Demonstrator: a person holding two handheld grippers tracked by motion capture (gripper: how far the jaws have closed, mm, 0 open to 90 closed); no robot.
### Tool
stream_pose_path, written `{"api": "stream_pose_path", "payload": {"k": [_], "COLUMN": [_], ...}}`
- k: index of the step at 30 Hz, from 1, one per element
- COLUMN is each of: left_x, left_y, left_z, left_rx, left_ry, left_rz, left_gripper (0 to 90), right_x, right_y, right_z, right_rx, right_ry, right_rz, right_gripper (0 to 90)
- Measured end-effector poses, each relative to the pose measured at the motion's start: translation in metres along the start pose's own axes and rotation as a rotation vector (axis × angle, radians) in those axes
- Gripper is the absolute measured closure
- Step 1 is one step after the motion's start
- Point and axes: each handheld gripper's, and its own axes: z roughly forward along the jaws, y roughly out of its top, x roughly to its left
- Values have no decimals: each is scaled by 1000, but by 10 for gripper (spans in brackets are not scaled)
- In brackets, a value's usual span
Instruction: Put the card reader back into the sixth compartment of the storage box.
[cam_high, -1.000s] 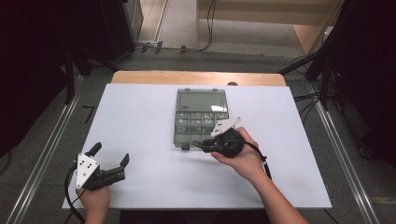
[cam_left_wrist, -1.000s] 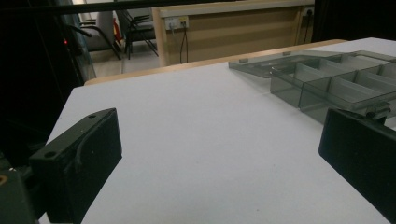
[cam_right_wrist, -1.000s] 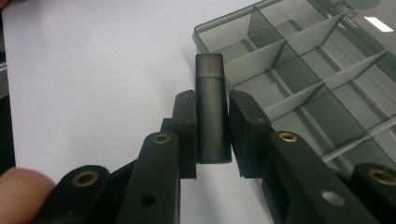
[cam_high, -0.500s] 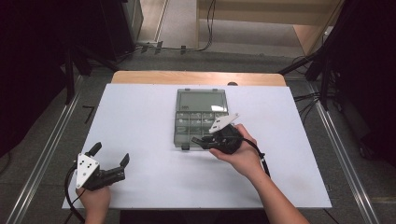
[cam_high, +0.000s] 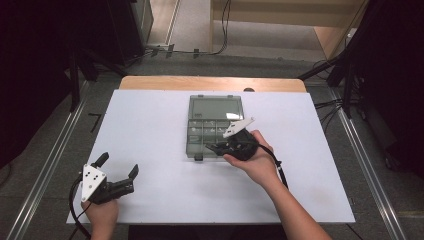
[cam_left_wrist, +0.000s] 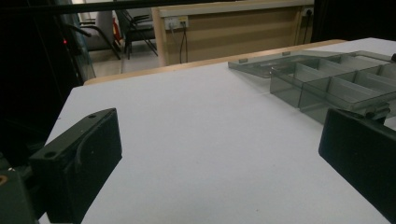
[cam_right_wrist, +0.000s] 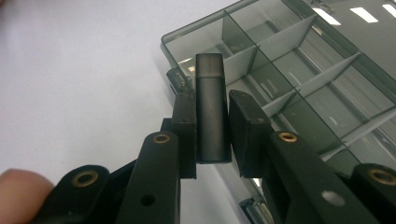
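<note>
Right gripper (cam_right_wrist: 212, 126): jaws narrow, clamped on a dark cylinder (cam_right_wrist: 212, 107). The cylinder stands along the jaws, its top end poking out past the tips, both pads pressing its sides. In the right gripper view it hangs over the near corner cells of the box (cam_right_wrist: 299, 79); I can't tell whether its tip touches the box. A fingertip (cam_right_wrist: 18, 186) shows at the bottom left of that view.

High view: right gripper (cam_high: 220, 147) sits at the box's (cam_high: 216, 107) near edge, toward its right corner, held by the right hand (cam_high: 255, 162). The grey plate on top tilts up toward the box. Its cable trails back along the forearm.

Left gripper (cam_high: 119, 172): jaws wide, nothing between them. Left hand (cam_high: 102, 212) holds it at the near left corner of the worktop (cam_high: 150, 130), well apart from the box. In the left gripper view the gripper (cam_left_wrist: 224, 154) looks low across bare worktop (cam_left_wrist: 187, 116), with the box (cam_left_wrist: 336, 84) off to the right, past the right jaw.

Box: smoky clear plastic, divided into cells, lid open and lying flat on the far side. It sits around the middle of the worktop, slightly right of centre. The cells look empty as far as I can tell. Two latch tabs show on its near edge.

Worktop: white sheet on a wooden table (cam_high: 210, 82), whose wood shows along the far edge.
</note>
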Motion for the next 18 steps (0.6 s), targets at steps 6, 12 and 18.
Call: {"api": "stream_pose_path", "payload": {"k": [6, 12, 18], "left_x": [0, 0, 0], "left_y": [0, 0, 0], "left_z": [0, 0, 0], "left_rx": [0, 0, 0], "left_ry": [-1, -2, -3], "left_rz": [0, 0, -1], "left_gripper": [0, 0, 0], "right_x": [-4, -7, -10], "right_y": [2, 3, 3], "right_z": [6, 11, 14], "right_rx": [7, 15, -20], "right_ry": [-20, -36, -87], "right_rz": [30, 53, 102], "right_gripper": [710, 709, 575]}}
